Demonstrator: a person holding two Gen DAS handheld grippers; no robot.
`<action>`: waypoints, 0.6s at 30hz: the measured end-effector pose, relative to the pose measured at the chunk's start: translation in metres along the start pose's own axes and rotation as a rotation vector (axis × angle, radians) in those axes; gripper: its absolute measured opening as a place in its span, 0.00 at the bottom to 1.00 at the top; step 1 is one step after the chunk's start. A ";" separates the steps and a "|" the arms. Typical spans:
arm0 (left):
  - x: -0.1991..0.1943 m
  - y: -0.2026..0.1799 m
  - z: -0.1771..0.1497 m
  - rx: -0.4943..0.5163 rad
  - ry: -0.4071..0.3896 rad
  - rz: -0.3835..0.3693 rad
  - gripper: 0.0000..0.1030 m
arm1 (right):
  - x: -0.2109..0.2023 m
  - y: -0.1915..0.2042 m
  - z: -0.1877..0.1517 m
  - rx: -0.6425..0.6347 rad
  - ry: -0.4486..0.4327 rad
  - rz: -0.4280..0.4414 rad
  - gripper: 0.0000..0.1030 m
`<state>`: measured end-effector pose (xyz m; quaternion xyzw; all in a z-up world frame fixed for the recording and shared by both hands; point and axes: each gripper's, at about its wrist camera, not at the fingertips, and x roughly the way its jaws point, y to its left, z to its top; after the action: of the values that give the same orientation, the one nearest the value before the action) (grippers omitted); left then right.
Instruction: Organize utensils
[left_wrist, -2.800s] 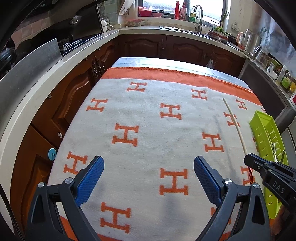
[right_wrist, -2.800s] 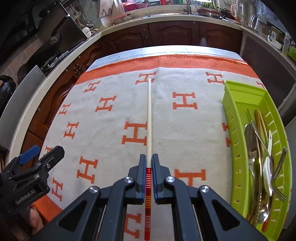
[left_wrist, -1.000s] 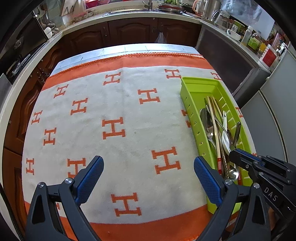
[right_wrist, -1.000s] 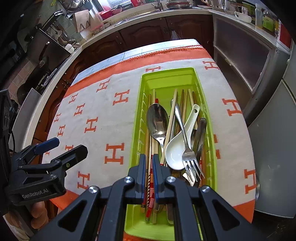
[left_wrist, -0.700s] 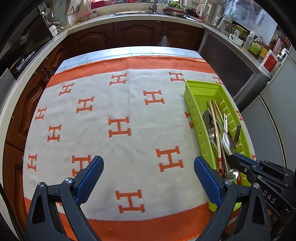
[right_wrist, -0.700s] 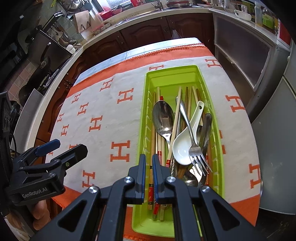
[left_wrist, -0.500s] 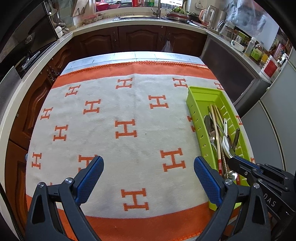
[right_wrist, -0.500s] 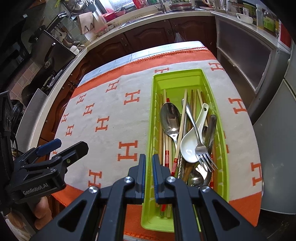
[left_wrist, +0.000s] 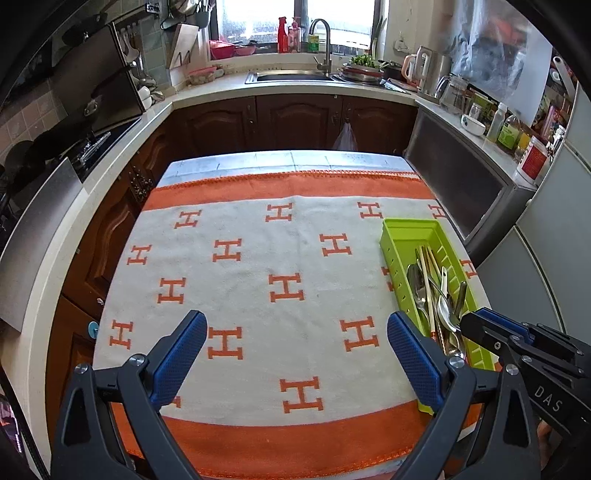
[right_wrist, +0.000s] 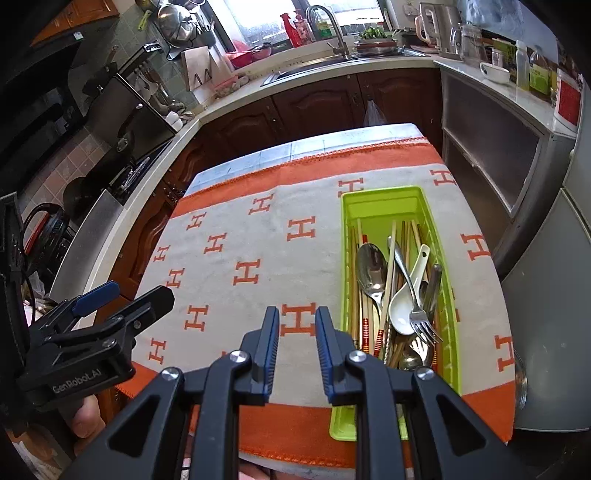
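Note:
A lime green tray (right_wrist: 382, 206) lies on the right side of the cloth and holds the utensils. In it are a metal spoon (right_wrist: 371, 266), a white ceramic spoon (right_wrist: 404, 310), a fork (right_wrist: 421, 314) and several chopsticks with red-striped ends (right_wrist: 365, 326). My right gripper (right_wrist: 297, 314) hovers above the cloth just left of the tray's near end; its jaws are opening with nothing between them. My left gripper (left_wrist: 295, 325) stands wide open over the middle of the cloth, holding nothing. The left wrist view shows the same tray (left_wrist: 406, 229) at the right, with the right gripper (left_wrist: 476, 323) over its near end.
A white cloth with orange H marks (left_wrist: 258, 295) covers the small table. Dark wood cabinets and a pale counter with a sink (left_wrist: 291, 75) surround it. A grey fridge (right_wrist: 546, 332) stands close at the right. A person's hand (right_wrist: 86, 417) holds the left gripper (right_wrist: 136, 291).
The chopstick held by my right gripper now lies in the tray. Both grippers have risen and pulled back from the table. The right jaws have gone from shut to parted.

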<state>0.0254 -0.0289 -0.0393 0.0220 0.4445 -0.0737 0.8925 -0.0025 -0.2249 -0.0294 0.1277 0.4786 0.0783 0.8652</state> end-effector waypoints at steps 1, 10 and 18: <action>-0.006 0.002 0.001 -0.001 -0.014 0.009 0.95 | -0.005 0.005 0.001 -0.008 -0.010 0.006 0.21; -0.041 0.019 0.001 -0.033 -0.095 0.064 0.97 | -0.034 0.045 0.006 -0.066 -0.090 0.024 0.28; -0.050 0.022 -0.008 -0.048 -0.116 0.077 0.97 | -0.037 0.061 0.000 -0.090 -0.120 -0.010 0.28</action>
<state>-0.0076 -0.0003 -0.0051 0.0136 0.3926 -0.0297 0.9191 -0.0231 -0.1764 0.0181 0.0906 0.4227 0.0874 0.8975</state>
